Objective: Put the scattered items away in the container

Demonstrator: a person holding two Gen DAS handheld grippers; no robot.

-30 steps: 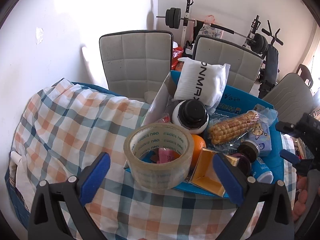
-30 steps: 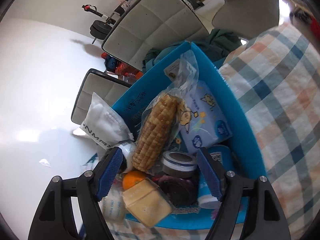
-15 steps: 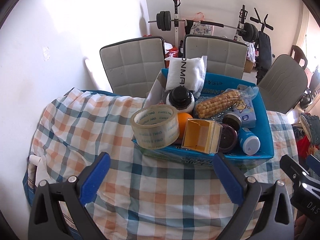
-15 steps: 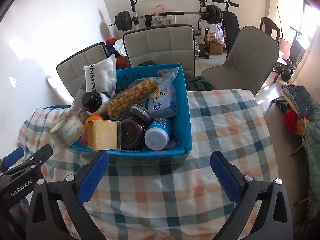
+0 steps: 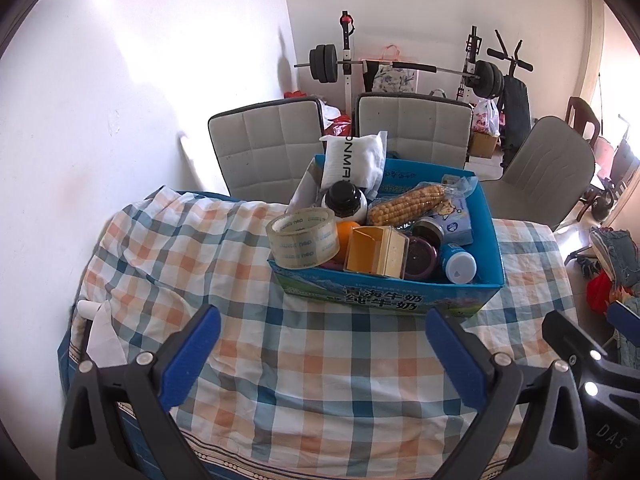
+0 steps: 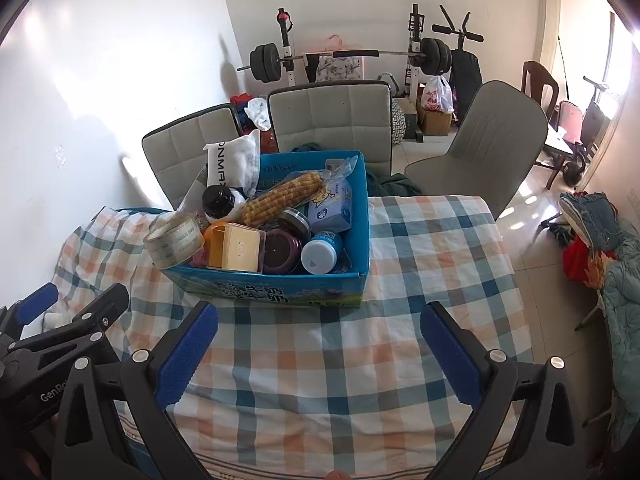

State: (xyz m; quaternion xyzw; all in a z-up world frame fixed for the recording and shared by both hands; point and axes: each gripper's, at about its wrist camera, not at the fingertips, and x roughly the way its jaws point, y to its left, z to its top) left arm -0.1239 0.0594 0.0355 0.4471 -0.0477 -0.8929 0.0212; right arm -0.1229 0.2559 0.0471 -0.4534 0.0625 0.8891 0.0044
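1. Checked cloth [image 5: 320, 364] covers the table, and between and ahead of both pairs of jaws it lies bare; I see no loose item on it.
2. Beyond the jaws of the left gripper [image 5: 322, 346], the blue box [image 5: 384, 298] stands full: tape roll [image 5: 303, 237], corn cob [image 5: 406, 205], yellow box [image 5: 376, 251], bottles.
3. The left jaws stand wide apart with nothing between them. The right gripper [image 6: 318, 338] has just been opening its jaws, and they too hold nothing.
4. I judge that the tidying is nearly finished.
5. To finish well, check the tape roll: it leans at the box's near left corner, partly over the rim, and may slip out. Push it inward gently.
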